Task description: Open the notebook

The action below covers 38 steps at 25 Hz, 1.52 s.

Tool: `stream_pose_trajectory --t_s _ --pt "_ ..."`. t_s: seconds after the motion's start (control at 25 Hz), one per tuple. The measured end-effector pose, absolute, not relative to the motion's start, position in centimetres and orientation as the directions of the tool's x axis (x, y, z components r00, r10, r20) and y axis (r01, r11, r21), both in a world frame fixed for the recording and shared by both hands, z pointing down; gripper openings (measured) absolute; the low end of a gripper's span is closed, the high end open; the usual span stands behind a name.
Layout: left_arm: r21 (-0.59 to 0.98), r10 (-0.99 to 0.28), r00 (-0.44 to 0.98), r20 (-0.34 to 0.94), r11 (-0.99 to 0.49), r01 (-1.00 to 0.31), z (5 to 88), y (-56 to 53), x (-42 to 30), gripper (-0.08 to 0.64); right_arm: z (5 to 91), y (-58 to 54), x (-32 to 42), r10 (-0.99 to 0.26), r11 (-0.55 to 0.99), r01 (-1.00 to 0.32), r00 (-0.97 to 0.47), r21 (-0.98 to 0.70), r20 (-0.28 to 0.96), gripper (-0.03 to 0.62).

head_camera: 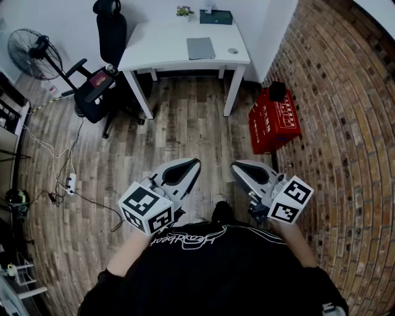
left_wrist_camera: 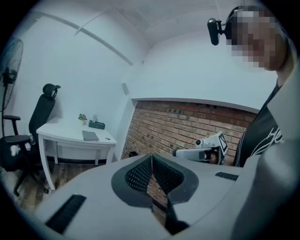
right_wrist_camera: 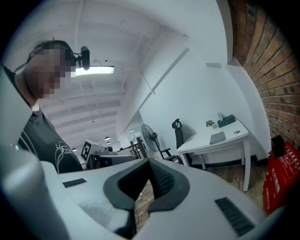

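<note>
Nothing of the task is done yet, as far as I can judge. The notebook lies flat and closed on the white desk at the far end of the room, with a wide stretch of wood floor between it and the person. Both grippers are held close to the person's chest, well apart from the desk. The left gripper has its jaws pressed together with nothing between them, and the right gripper is likewise closed and empty. What is left is the whole job: walking to the desk, reaching the notebook and lifting its cover. Only the head view shows the layout from above: the notebook near the middle of the desk, a dark box and a small plant at the desk's back edge, an office chair to its left and a red crate by the brick wall. The left gripper view shows the closed pads head on, with the right gripper seen against the bricks. The right gripper view alone shows the ceiling light, and it shows the standing fan more plainly than the others.
</note>
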<state>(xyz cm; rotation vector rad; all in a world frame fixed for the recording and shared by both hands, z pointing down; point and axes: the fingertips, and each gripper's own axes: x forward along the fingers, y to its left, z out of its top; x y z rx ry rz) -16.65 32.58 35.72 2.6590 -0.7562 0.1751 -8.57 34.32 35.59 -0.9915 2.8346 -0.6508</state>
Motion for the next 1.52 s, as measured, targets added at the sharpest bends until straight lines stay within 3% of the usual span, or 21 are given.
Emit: stream_pose_trajectory --t_s 0.48,0.68,1.04,1.28,1.52 --pt "0.343 -0.501 0.828 0.251 -0.754 -0.560 37.7 27.9 -12.5 0.035 37.5 29.5 -3.5 -0.642 0.662 -0.619 -0.759 -0.423 0.106 -0.002" --pt "0.299 -0.540 0.792 0.284 -0.735 -0.608 37.8 24.6 -10.3 0.035 37.2 26.4 -0.9 -0.622 0.666 -0.567 -0.781 -0.485 0.058 -0.002" --pt "0.235 -0.608 0.748 0.266 -0.712 -0.662 36.0 17.6 -5.5 0.045 35.5 20.0 4.3 -0.589 0.722 -0.534 -0.808 -0.440 0.014 -0.002" --pt "0.214 -0.633 0.728 0.263 -0.698 -0.684 36.3 14.7 -3.2 0.207 35.0 17.5 6.7 -0.572 0.745 -0.523 -0.820 -0.414 0.007 -0.002" --pt "0.175 -0.638 0.713 0.292 -0.697 -0.695 37.1 12.0 -2.7 0.287 35.8 15.2 7.3 -0.569 0.741 -0.516 -0.822 -0.430 0.006 -0.002"
